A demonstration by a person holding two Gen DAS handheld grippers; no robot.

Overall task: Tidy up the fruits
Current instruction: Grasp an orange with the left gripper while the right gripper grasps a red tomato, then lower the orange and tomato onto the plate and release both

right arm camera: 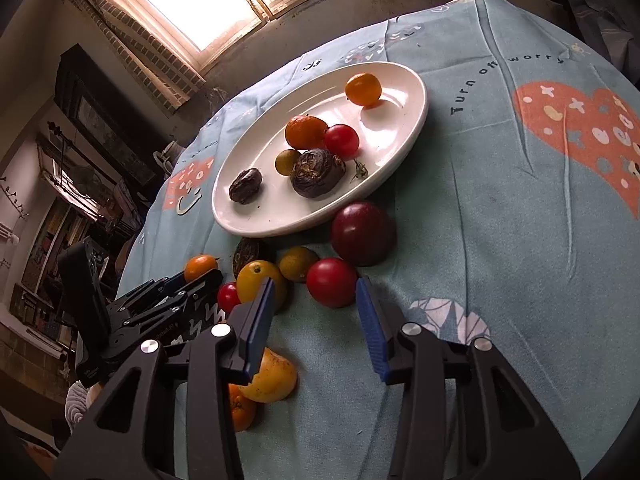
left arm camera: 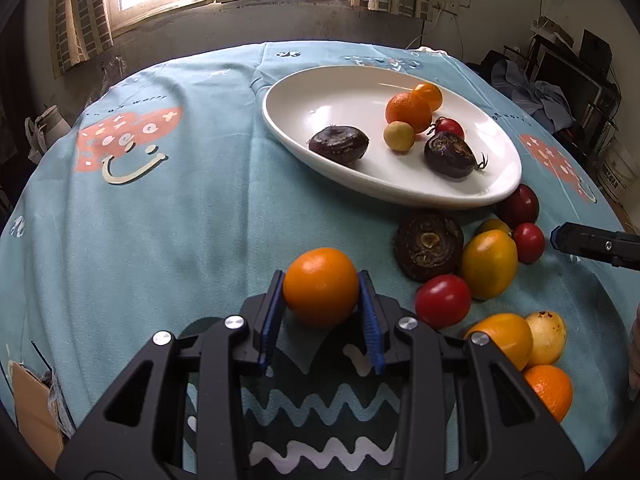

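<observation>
Because the orange fruit [left arm camera: 321,286] is round and smooth-skinned, the grip of the left gripper [left arm camera: 322,312] looks marginal: the blue pads [left arm camera: 273,312] touch it only at its widest sides, near their tips. The fruit sits low over the blue tablecloth [left arm camera: 160,220], near and left of the white oval plate [left arm camera: 292,92]; whether it rests on the cloth or is just lifted, I cannot tell.

Risks, as judgement:
- A fast swing toward the plate could squeeze the fruit out forward; it would roll on the cloth.
- The plate's near rim is raised. A low carry could clip it and shift the plate.
- A drop from height could knock the fruit already on the plate, e.g. the dark purple fruit [left arm camera: 339,145] close to the near rim.

Right gripper [right arm camera: 316,320]: jaws wide, nothing between them, held just short of a red tomato [right arm camera: 331,282] in the loose pile on the near right. Both grippers work beside this pile; a sweep could scatter the yellow tomato [right arm camera: 261,285] or the dark red plum [right arm camera: 362,233] that touches the plate's rim.

Hidden or unclear:
- The underside of the held fruit.
- An orange [left arm camera: 550,390] and a yellow fruit [right arm camera: 272,376], partly covered by gripper frames.
- The brown fruit [right arm camera: 247,251] in the right wrist view, mostly behind others.
</observation>
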